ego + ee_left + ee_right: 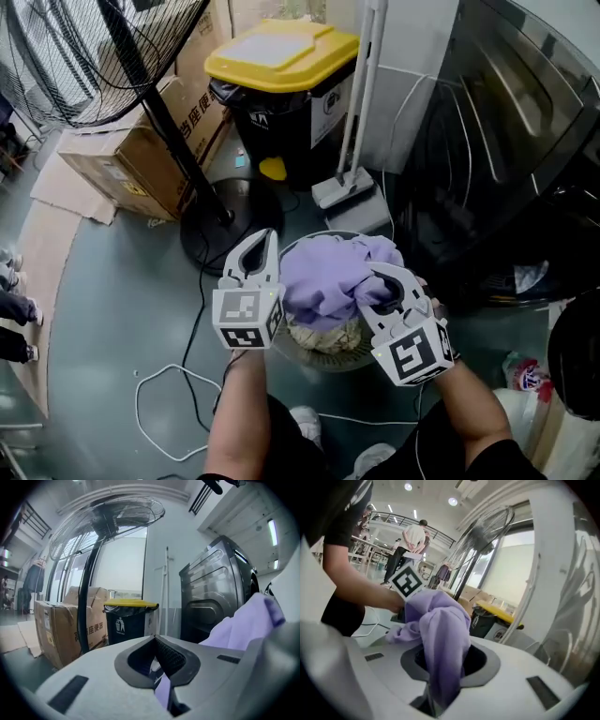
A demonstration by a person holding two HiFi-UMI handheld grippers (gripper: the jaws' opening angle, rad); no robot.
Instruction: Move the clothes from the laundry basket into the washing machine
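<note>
Clothes are mid-transfer: a purple garment [323, 272] hangs bunched between both grippers just above the basket [349, 366], where a pale item [323, 335] lies. The left gripper [268, 240] has its fingers pressed together on a thin fold; the right gripper [379, 274] pinches a thick bunch. The next move likely calls for carrying it right to the washer [506, 141], whose opening I cannot see.

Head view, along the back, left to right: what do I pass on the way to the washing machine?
cardboard box → yellow-lidded bin → white mop → washing machine
</note>
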